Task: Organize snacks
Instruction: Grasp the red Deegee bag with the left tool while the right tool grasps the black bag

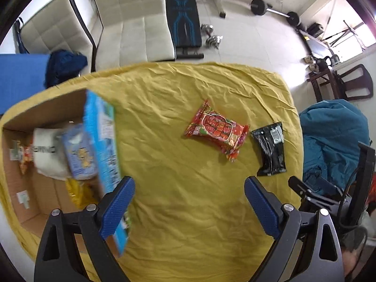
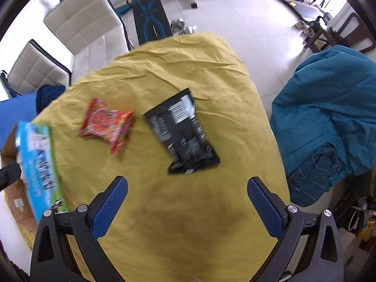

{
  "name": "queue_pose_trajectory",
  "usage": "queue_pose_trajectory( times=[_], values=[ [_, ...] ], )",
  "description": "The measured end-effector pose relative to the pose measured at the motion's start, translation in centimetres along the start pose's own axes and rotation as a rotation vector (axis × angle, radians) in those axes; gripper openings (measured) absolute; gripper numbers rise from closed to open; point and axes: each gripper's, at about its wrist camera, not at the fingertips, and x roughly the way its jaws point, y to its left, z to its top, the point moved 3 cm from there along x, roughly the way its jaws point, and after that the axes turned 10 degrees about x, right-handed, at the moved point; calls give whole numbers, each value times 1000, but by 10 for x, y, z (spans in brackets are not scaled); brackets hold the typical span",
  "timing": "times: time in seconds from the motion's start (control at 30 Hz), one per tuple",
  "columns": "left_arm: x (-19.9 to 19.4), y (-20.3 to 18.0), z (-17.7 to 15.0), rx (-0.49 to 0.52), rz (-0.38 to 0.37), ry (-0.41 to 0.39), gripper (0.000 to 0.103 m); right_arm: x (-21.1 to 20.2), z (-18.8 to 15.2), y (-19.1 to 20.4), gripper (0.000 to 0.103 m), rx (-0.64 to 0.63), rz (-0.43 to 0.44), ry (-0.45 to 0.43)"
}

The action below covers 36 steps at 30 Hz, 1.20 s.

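A long light-blue snack box (image 1: 103, 141) stands on edge at the right rim of a cardboard box (image 1: 42, 110), just beyond my open left gripper (image 1: 189, 191); its lower end passes behind my left finger (image 1: 117, 206), touching or not I cannot tell. Inside the cardboard box lie a white pouch (image 1: 48, 151), a pale blue pack (image 1: 78, 152) and a yellow pack (image 1: 78, 193). A red packet (image 1: 217, 130) and a black packet (image 1: 270, 149) lie on the yellow cloth (image 1: 188, 211). My right gripper (image 2: 188, 191) hangs open just short of the black packet (image 2: 182, 131), with the red packet (image 2: 108, 123) and blue box (image 2: 38, 164) to its left.
White padded chairs (image 1: 131, 21) stand beyond the table's far edge, with a weight bench (image 1: 183, 16) and barbell (image 1: 275, 10) on the floor. A teal-draped seat (image 2: 329, 108) sits close to the table's right edge. A blue mat (image 1: 21, 80) lies at far left.
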Motion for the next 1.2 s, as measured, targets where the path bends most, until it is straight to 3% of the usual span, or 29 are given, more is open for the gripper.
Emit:
queue_pose_trajectory(
  times=[0.13, 0.2, 0.27, 0.5, 0.7, 0.83, 1.03, 1.1, 1.2],
  values=[
    [55, -12, 36, -53, -36, 103, 94, 44, 30, -1, 100, -39, -22, 51],
    [75, -18, 49, -77, -63, 145, 94, 63, 41, 1, 80, -58, -25, 80],
    [98, -26, 64, -103, -78, 186, 94, 79, 48, 0, 75, -67, -28, 121],
    [166, -32, 97, -185, -57, 344, 94, 99, 63, 4, 75, -67, 16, 164],
    [202, -28, 108, -255, -7, 400, 94, 110, 76, 7, 75, -56, 30, 187],
    [209, -39, 105, -150, 72, 398, 80, 114, 78, 7, 75, -78, 32, 222],
    [201, -69, 74, 154, 201, 366, 79, 123, 77, 13, 75, -99, 52, 264],
    [200, -71, 62, 190, 206, 364, 79, 127, 72, 14, 80, -106, 74, 283],
    [200, -66, 52, 155, 169, 362, 80, 138, 67, 20, 90, -102, 106, 331]
  ],
)
